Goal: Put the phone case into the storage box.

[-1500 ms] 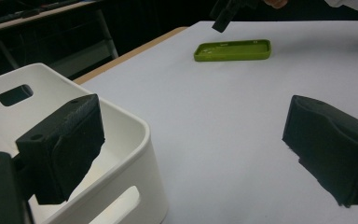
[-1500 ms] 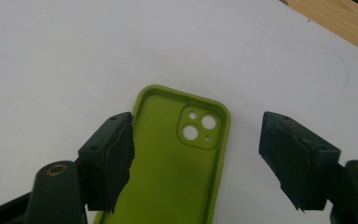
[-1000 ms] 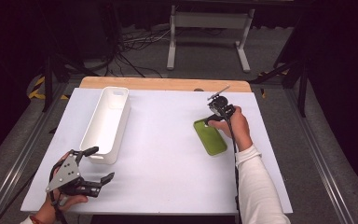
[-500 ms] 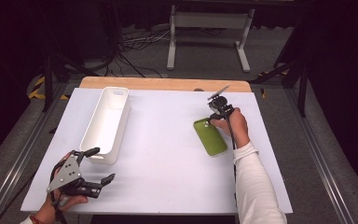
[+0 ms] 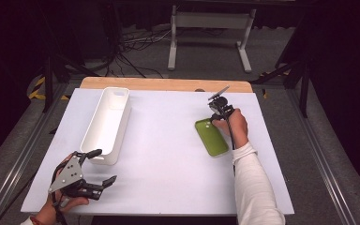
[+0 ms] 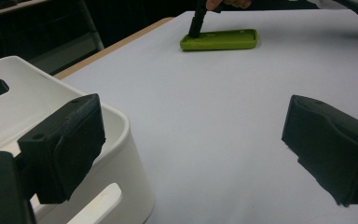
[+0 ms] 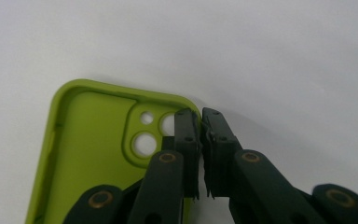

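Note:
A lime green phone case [image 5: 211, 138] lies open side up on the white table, right of centre. My right gripper [image 5: 214, 119] points down at its far end. Its jaws have just been closing and now pinch the case's side wall [image 7: 193, 108] at the corner beside the camera holes. In the right gripper view the right gripper [image 7: 200, 116] is shut, with the rim between its pads. My left gripper [image 5: 104, 165] rests at the front left of the table, open and holding nothing. From the left gripper view the case [image 6: 219, 39] sits far off, beyond the left gripper [image 6: 196, 149].
A long white bin [image 5: 95, 123] stands on the left half of the table, with its near end just beyond my left gripper. In the left gripper view the bin's rim [image 6: 121, 121] sits against the left jaw. A wooden strip [image 5: 168, 84] runs along the table's far edge.
The right hand has shifted slightly at the case's far corner. The case, the bin and the left gripper have stayed where they were.

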`<state>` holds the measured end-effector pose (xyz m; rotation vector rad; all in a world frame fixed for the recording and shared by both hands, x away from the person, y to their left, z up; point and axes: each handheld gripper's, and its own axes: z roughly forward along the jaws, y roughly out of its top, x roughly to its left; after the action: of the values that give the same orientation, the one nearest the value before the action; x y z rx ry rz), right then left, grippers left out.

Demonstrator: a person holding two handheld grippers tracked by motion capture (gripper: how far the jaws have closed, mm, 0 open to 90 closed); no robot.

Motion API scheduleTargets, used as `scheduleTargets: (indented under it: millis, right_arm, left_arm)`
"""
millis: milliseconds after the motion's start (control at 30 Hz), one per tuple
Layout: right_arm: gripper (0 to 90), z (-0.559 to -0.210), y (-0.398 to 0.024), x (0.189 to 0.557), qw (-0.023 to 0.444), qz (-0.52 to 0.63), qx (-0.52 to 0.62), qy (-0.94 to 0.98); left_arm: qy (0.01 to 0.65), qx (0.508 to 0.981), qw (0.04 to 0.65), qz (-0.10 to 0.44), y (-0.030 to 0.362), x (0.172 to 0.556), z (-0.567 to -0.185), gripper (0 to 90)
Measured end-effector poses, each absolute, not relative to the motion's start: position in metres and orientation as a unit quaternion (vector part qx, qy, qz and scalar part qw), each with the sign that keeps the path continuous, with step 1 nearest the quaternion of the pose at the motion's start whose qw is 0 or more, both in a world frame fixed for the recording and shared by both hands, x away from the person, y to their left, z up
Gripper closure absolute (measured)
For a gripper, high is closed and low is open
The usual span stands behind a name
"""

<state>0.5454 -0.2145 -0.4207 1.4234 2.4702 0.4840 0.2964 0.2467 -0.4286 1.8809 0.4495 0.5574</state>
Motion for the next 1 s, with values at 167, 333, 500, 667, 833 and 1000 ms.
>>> scheduleTargets:
  millis: [167,333,500,667,833,1000]
  right_arm:
    - [87.5,-0.422,-0.214,0.545,0.130,0.169,0.493,0.843]
    - [87.7,-0.421,-0.215,0.544,0.133,0.173,0.501,0.838]
    - [87.9,-0.416,-0.216,0.541,0.137,0.186,0.503,0.833]
    - [88.1,-0.407,-0.219,0.536,0.149,0.202,0.506,0.825]
    - [88.3,-0.397,-0.220,0.528,0.163,0.226,0.497,0.822]
    - [88.4,-0.385,-0.219,0.517,0.187,0.253,0.491,0.812]
  left_arm:
    - [0.188,0.790,0.535,0.232,0.247,0.297,-0.429,6.6]
    - [0.186,0.791,0.534,0.232,0.248,0.297,-0.429,6.6]
    - [0.184,0.792,0.534,0.232,0.247,0.296,-0.428,6.6]
    - [0.184,0.790,0.537,0.231,0.246,0.295,-0.428,6.6]
    - [0.184,0.788,0.538,0.234,0.246,0.295,-0.428,6.6]
    - [0.181,0.790,0.537,0.234,0.245,0.295,-0.427,6.7]
